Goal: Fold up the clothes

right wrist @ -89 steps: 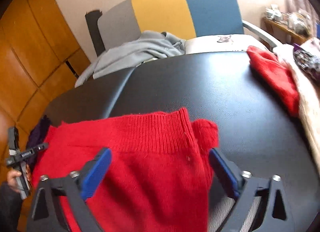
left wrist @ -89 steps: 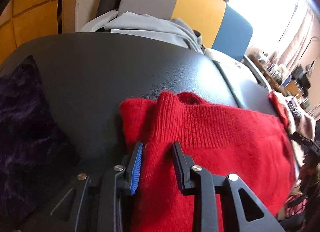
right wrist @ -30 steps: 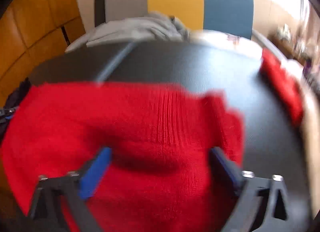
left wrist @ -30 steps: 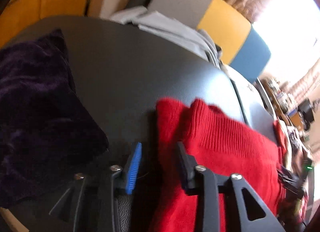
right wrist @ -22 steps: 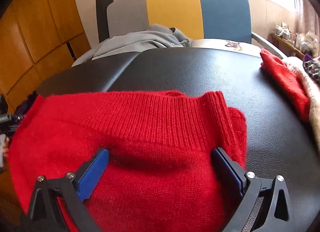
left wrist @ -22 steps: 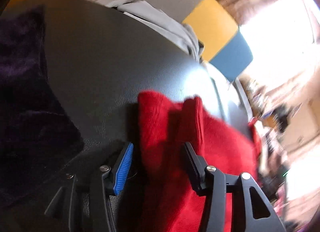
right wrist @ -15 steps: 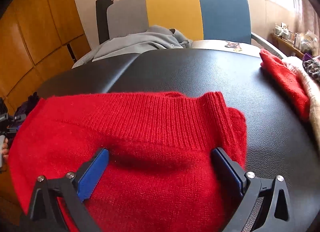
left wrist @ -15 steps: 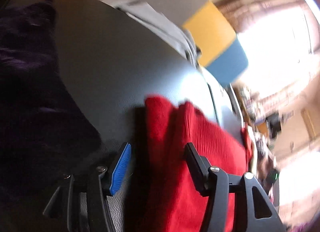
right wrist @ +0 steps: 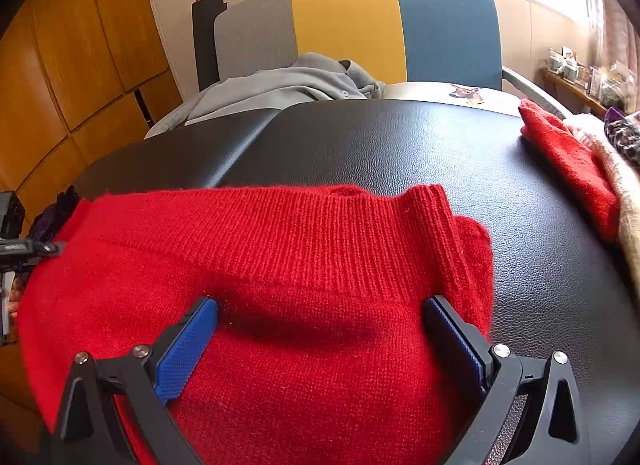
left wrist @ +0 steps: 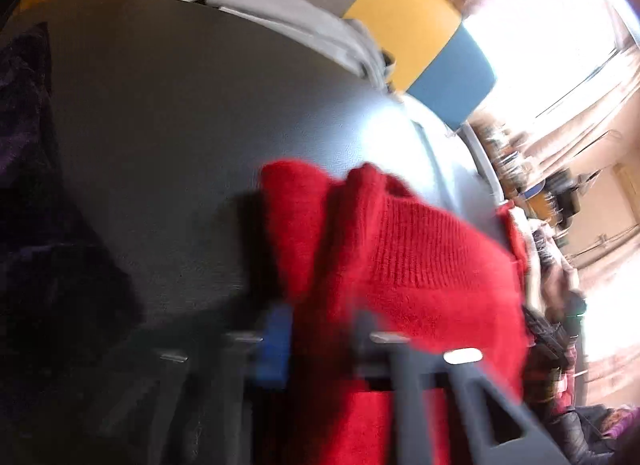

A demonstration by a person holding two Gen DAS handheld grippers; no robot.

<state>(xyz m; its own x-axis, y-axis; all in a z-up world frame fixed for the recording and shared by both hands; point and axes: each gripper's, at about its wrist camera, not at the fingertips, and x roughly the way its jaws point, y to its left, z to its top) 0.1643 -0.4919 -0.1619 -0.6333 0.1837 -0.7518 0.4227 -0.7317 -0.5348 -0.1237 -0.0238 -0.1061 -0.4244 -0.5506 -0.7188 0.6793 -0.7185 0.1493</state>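
Two grippers working one red sweater (right wrist: 304, 265) spread on the black bench (right wrist: 400, 145). Left gripper (left wrist: 320, 329) closing on the sweater's edge, knit bunched between its fingers; right gripper (right wrist: 320, 329) wide apart, fingers (right wrist: 188, 341) resting either side of the ribbed band, clamping nothing. Likely risk: a thin pinch slipping free of the soft knit, or the fold dragging askew. Beyond the fingers, grey clothes (right wrist: 288, 85) on a chair; a dark purple cloth (left wrist: 44, 225) left of the left fingers, close enough to snag.
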